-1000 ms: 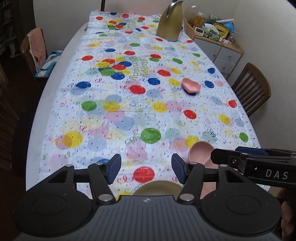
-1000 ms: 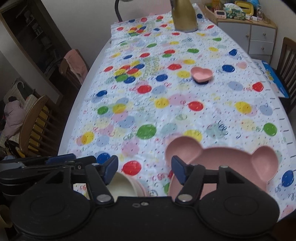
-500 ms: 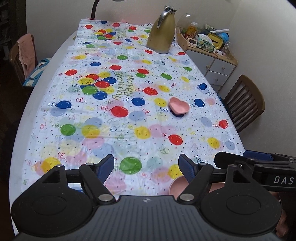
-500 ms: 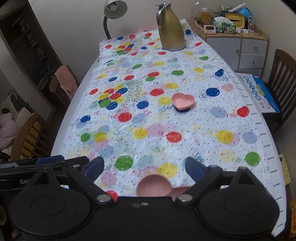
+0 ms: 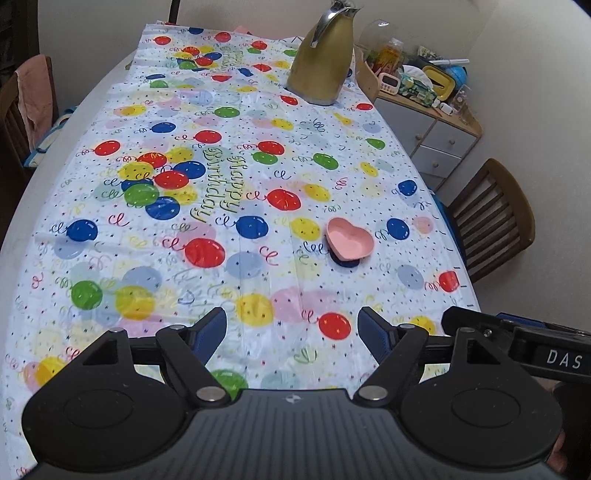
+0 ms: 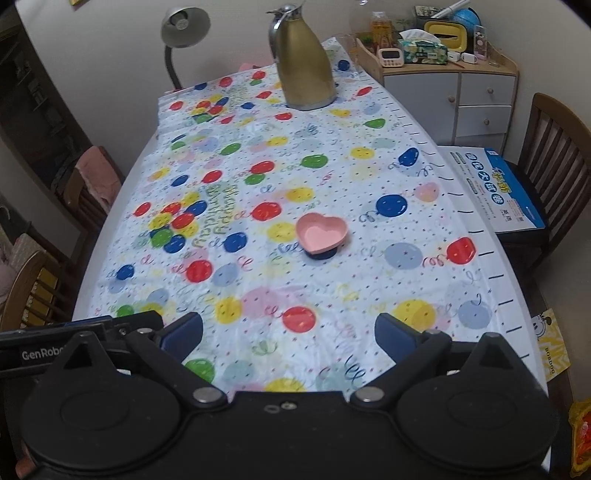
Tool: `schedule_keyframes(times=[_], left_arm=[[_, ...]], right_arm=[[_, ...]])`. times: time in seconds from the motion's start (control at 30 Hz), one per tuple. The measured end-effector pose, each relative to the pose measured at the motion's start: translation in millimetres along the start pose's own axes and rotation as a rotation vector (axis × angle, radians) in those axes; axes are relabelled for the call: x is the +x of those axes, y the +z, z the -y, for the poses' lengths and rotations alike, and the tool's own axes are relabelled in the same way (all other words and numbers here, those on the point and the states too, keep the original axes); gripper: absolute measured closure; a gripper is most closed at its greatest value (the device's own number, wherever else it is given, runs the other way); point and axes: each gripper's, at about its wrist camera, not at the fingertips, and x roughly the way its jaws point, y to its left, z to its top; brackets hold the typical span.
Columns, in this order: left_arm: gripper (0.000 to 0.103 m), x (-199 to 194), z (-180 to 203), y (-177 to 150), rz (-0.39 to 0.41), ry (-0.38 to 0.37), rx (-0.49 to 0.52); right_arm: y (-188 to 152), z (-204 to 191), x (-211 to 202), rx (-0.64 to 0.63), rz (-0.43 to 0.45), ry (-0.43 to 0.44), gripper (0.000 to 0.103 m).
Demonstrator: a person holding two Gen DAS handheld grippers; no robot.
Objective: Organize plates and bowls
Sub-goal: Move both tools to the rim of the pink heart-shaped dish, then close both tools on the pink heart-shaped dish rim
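Note:
A pink heart-shaped bowl point(image 5: 351, 242) point(image 6: 321, 232) sits on a dark blue dish in the right middle of the balloon-print tablecloth point(image 5: 229, 258). My left gripper point(image 5: 291, 326) hovers open over the near part of the cloth, well short of the bowl, with nothing between its blue pads. My right gripper point(image 6: 290, 328) is beside it, its jaws opening wide with only cloth below them. Each gripper's side shows at the edge of the other's view. No other plate or bowl is visible.
A gold thermos jug point(image 5: 325, 62) point(image 6: 304, 62) stands at the far end of the table, with a desk lamp point(image 6: 184, 26) behind it. On the right are wooden chairs point(image 5: 491, 218), a blue box point(image 6: 495, 188) on a seat and a cluttered drawer cabinet point(image 6: 465, 96). More chairs stand on the left.
Both grippers moved forward over the table toward the heart bowl and their jaws widened. The pink bear-shaped plate and cream bowl near the front edge slipped out of view beneath them.

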Motion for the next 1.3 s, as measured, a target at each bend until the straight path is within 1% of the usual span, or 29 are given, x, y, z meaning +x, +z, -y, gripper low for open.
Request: schedule_keyframes(times=[0.27,0.37,0.5,0.67,0.87,1.1,1.17,1.23,1.27,1.3], left_arm=[[0.025,48.7,9.1,28.3,-0.008,0.037,0.007],[0.025,66.4,11.9,39.2,-0.013,0.035,0.012],[0.025,87.8,16.6,50.4,-0.013,0.037,0.031],[0.025,116.9,17.9,60.4,-0.027,0.042,0.028],[0.025,148.7,20.0,66.4,-0.045,0.045,0.03],[0.025,178.6,20.0,69.4,-0.071,0.054,0.029],[0.025,184.4,19.9,70.2,-0.074,0.045,0.024],[0.025,189.7,18.4,71.7,-0.079,0.033,0.011],[0.025,192.4,17.3,72.6,-0.082,0.035,0.002],[0.025,195.1,15.9,73.5,-0.086,0.033,-0.008]], right_arm=[[33.2,33.2,38.7,0.053,-0.014,-0.047,0.003],[42.7,42.8,54.7,0.07,-0.024,-0.057,0.004],[53.2,52.8,75.3,0.086,-0.032,-0.053,0.005],[66.6,63.0,102.2,0.119,-0.053,-0.044,0.007],[78.5,72.1,133.1,0.17,-0.074,-0.045,0.013],[83.1,76.3,164.5,0.202,-0.113,-0.049,0.02],[83.2,78.2,172.3,0.215,-0.122,-0.051,0.022],[83.2,80.3,179.5,0.226,-0.136,-0.052,0.028],[83.0,81.2,182.8,0.233,-0.141,-0.054,0.029],[82.8,81.9,185.7,0.238,-0.146,-0.054,0.031]])
